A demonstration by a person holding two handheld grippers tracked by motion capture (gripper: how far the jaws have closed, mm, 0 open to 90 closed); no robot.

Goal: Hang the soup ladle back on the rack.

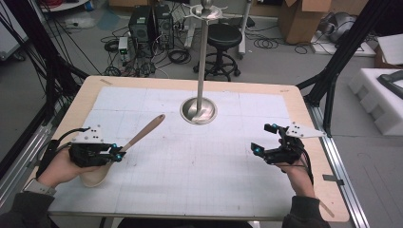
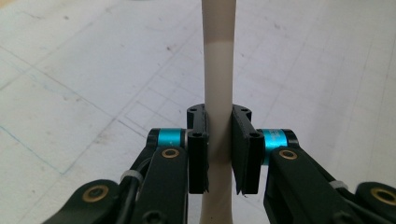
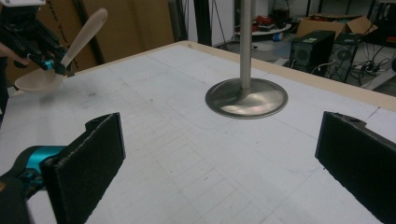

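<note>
The left hand-held gripper is clamping a ladle by its handle, near the left edge of the tabletop. The ladle's bowl is sitting low beside the person's left hand, and the handle is angling up and away toward the tabletop's middle. The right hand-held gripper is hovering near the right edge with its jaws spread wide and nothing between them.

A metal stand is rising from its round base at the far centre. A broad stretch of gridded mat is lying bare between the two grippers and between them and the stand. The near edge is lying just behind both forearms.

The left gripper view is showing the grip closely: both pads are pressing flat against the pale handle, which is running straight up between them.

The right gripper view is showing the ladle from the side, its bowl raised off the mat and tilted, and the stand's base sitting well apart from the spread jaws. The high view is showing a stool and computer cases on the floor beyond the far edge.
</note>
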